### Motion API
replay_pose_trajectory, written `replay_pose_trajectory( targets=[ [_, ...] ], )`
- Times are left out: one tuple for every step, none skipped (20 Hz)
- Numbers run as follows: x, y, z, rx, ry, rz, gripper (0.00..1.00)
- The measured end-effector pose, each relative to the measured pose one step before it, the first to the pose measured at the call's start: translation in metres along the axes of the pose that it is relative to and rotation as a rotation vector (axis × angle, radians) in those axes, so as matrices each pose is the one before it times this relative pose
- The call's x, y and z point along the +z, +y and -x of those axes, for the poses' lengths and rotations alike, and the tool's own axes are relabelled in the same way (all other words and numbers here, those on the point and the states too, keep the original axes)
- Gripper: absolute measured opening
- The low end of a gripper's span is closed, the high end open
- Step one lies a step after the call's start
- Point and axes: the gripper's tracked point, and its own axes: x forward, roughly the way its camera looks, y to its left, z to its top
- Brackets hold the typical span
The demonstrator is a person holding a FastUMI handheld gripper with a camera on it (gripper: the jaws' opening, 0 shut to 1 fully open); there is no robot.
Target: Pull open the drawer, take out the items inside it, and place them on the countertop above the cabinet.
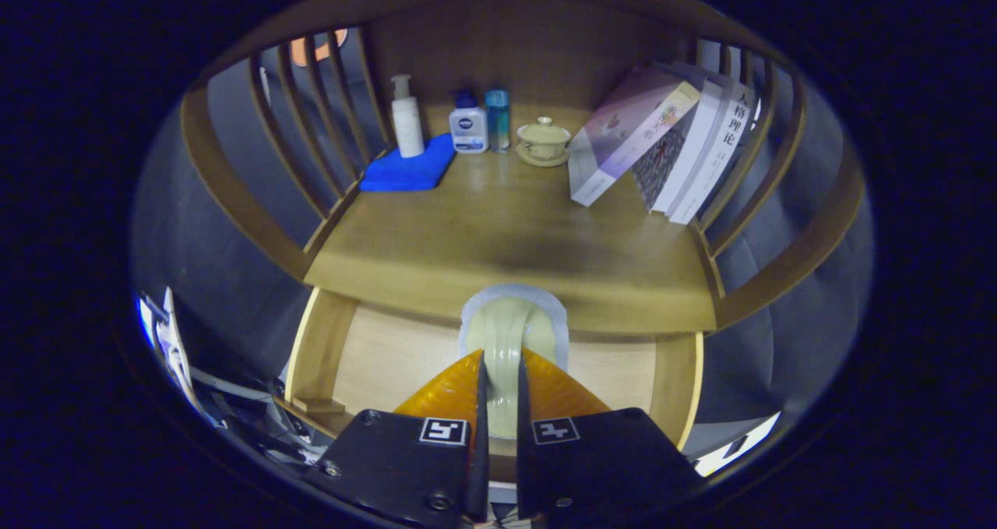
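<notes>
Drawer [389, 357] sits under countertop [506, 241], front w/ pale arched handle [506, 342] on a taped patch. Gripper [498, 389] clenched on handle, both fingers pressing its sides. Handle looks rigid, smooth, maybe slick; grip at mid-arch seems right. Wood drawer prob. moderate weight, stiff; pull straight out, steady. Contents hidden. Countertop holds bottles [407, 116], blue cloth [409, 169], lidded cup [544, 141], books [662, 143]; front part free.

Fingers [498, 389] closed on pale curved drawer handle [510, 334] below wooden counter [498, 241]; leaning books [662, 143] at two o'clock, blue folded cloth [409, 171] at eleven.
</notes>
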Motion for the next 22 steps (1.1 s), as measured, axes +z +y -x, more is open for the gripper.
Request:
replay_pose_trajectory(
  targets=[
    [0.01011,-0.00391,-0.00159,-0.01795,-0.00365,-0.00343,0.17],
    [0.00847,0.00133,-0.00480,-0.00577,0.00092,0.00165,0.17],
    [0.00725,-0.00030,-0.00180,-0.00693,0.00550,-0.00311,0.17],
    [0.00917,0.00072,-0.00595,-0.00614,0.00443,-0.00291,0.17],
    [0.00725,-0.00122,-0.00613,-0.00997,0.00719,-0.00539,0.17],
    [0.00696,0.00000,-0.00702,-0.00813,0.00565,-0.00812,0.17],
    [0.00757,-0.00104,-0.00694,-0.00848,0.00416,-0.00096,0.17],
    [0.00972,-0.00159,-0.00743,-0.01452,0.00014,-0.00246,0.17],
    [0.00711,-0.00191,-0.00472,-0.00848,0.00034,-0.00210,0.17],
    [0.00802,-0.00008,-0.00574,-0.00455,0.00213,-0.01106,0.17],
    [0.00509,0.00194,-0.00650,0.00683,0.00561,-0.01326,0.17],
    [0.00537,0.00168,-0.00639,0.00599,0.00527,-0.00914,0.17],
    [0.00387,0.00055,-0.00739,0.00865,0.00495,0.00145,0.17],
    [0.00359,-0.00225,-0.00588,-0.01152,0.00562,0.00845,0.17],
    [0.00287,0.00005,-0.00429,-0.00762,0.00256,0.01138,0.17],
    [0.00211,0.00166,-0.00442,-0.00001,0.00286,0.01115,0.17],
    [0.00199,0.00150,-0.00513,0.00001,0.00187,0.00842,0.17],
    [0.00276,0.00048,-0.00497,-0.00177,-0.00158,0.00725,0.17],
    [0.00224,-0.00025,-0.00595,-0.00544,-0.00449,0.00275,0.17],
    [0.00045,0.00171,-0.00339,0.00078,0.00313,-0.00024,0.17],
    [-0.00018,0.00105,-0.00336,-0.00205,0.00277,-0.00448,0.17],
    [0.00145,-0.00177,-0.00237,-0.00862,-0.00553,-0.00499,0.17]
  ],
)
